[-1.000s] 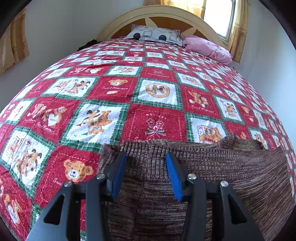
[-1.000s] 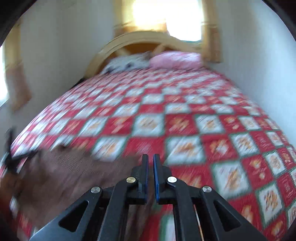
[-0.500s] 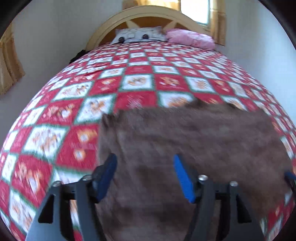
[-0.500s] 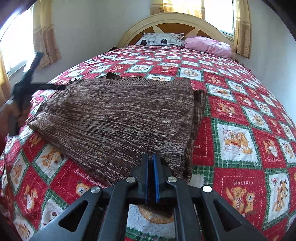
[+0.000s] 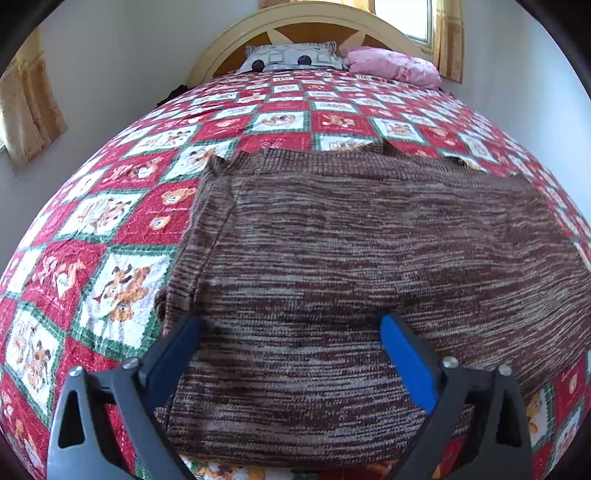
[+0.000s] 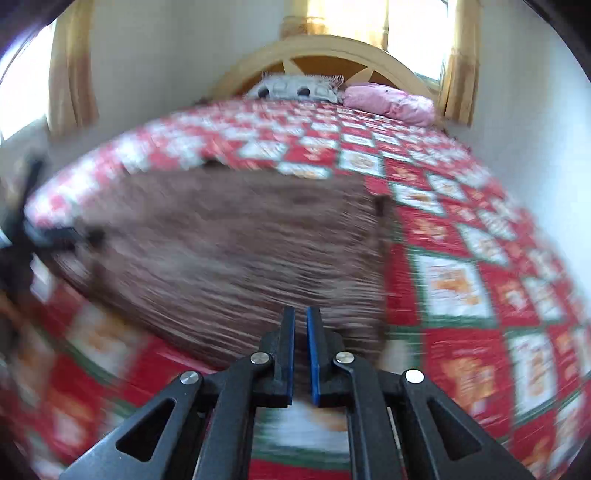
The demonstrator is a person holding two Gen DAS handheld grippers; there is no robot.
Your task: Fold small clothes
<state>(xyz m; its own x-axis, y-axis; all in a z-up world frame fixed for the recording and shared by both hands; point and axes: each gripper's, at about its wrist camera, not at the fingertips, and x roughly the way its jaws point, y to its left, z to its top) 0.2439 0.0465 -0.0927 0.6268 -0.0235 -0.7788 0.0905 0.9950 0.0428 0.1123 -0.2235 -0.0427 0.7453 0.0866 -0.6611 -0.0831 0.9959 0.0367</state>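
A brown knitted sweater (image 5: 369, 266) lies spread flat on the bed, over a red, white and green patchwork quilt (image 5: 122, 236) printed with teddy bears. The left gripper (image 5: 290, 347) hangs low over the sweater's near edge with its blue-padded fingers (image 5: 406, 363) spread wide apart, holding nothing; the knit shows plainly between them. From the right wrist camera the scene is smeared by motion, but the right gripper (image 6: 301, 345) is clear enough: its two fingers stand nearly together with only a thin slit between them, and they sit at the sweater's near edge; whether any cloth is pinched in that slit I cannot tell. In that view the sweater (image 6: 229, 251) fills the left half of the bed, and the other gripper shows as a dark blur at its far left side. At the head of the bed, against an arched wooden headboard (image 5: 314, 22), rest a grey patterned pillow (image 5: 291, 61) and a pink pillow (image 5: 391, 66) side by side.
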